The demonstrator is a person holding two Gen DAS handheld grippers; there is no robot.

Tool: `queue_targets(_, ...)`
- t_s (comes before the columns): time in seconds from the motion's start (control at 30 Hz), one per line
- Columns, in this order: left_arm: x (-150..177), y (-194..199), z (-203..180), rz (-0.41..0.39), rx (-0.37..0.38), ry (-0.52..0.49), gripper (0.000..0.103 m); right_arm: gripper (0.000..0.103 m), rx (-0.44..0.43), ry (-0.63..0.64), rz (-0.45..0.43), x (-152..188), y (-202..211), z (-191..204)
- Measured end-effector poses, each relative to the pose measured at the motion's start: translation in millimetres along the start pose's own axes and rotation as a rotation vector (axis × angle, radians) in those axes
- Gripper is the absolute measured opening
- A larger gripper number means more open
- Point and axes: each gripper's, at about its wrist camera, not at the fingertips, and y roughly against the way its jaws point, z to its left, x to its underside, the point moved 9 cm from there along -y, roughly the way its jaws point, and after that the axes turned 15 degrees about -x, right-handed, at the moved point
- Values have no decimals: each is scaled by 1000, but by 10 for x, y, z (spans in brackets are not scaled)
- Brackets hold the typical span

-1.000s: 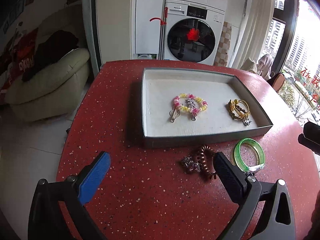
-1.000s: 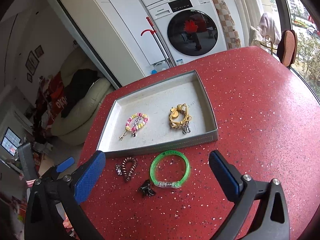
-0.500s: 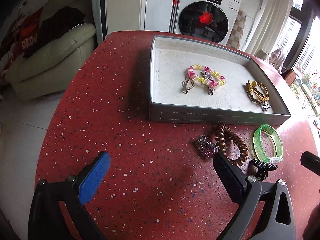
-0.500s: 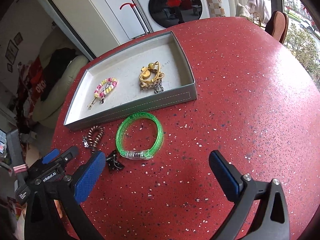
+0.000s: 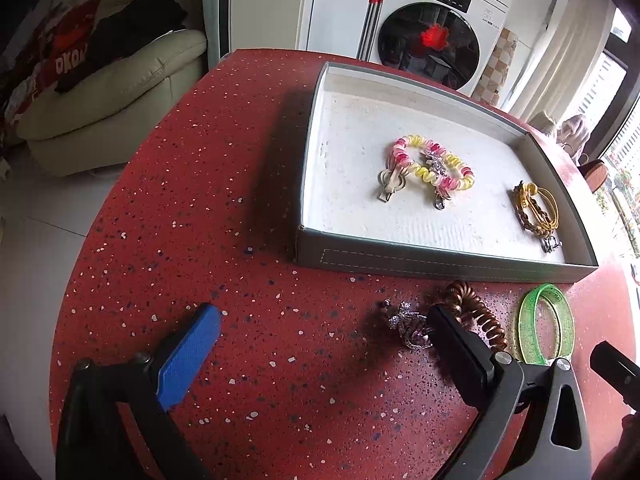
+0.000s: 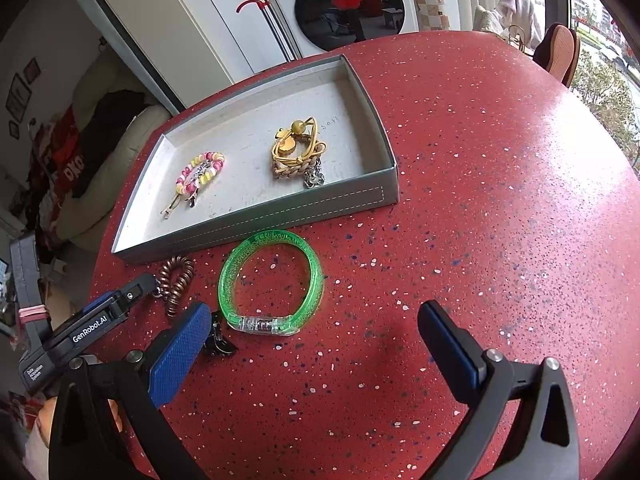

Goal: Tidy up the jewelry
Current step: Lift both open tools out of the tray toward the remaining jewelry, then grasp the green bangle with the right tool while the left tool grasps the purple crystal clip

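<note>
1. Four loose pieces lie on the red speckled bench (image 6: 500,200), just in front of the tray's near wall: a green bangle (image 6: 270,280), a brown spiral hair tie (image 5: 476,316), a small rhinestone clip (image 5: 408,326) and a black claw clip (image 6: 218,340). I judge they wait there to be sorted into the tray.
2. Inside the grey tray (image 5: 440,260), on its white lining, a pink and yellow spiral bracelet (image 5: 432,166) lies with two metal clips touching it, and a bundle of gold bracelets (image 6: 298,154) lies well apart near the right wall. This spacing probably keeps each kind separate.
3. The left gripper (image 5: 320,340) hangs low over the bench, its jaws spread wide and holding nothing; the right finger partly covers the spiral hair tie and the rhinestone clip, so one of them seems the next target.
4. The right gripper (image 6: 316,344) is also wide open and empty, and the bangle lies just ahead between its fingers.
5. A washing machine (image 5: 432,36) stands behind the bench.
</note>
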Motion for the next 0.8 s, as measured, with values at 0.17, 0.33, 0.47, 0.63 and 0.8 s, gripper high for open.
queue_targets(0.17,7,47,-81,-18,-13,-44,103,103,15,2,5,-46,-92,-8)
queue_targets(0.33,36,43,-110,-27,-34,-79,103,103,70,39,30,-86,-215,-28)
queue_targets(0.47,44,57,-128,-45,-56,-113,103,96,112,73,48,-80,-307,-33)
queue_targets(0.63,44,123,-185,-69,-44,-146,90,83,176,150,62,-65,-354,17)
queue_targets(0.8,34,199,-285,-95,-22,-188,71,62,220,203,69,-44,-328,42)
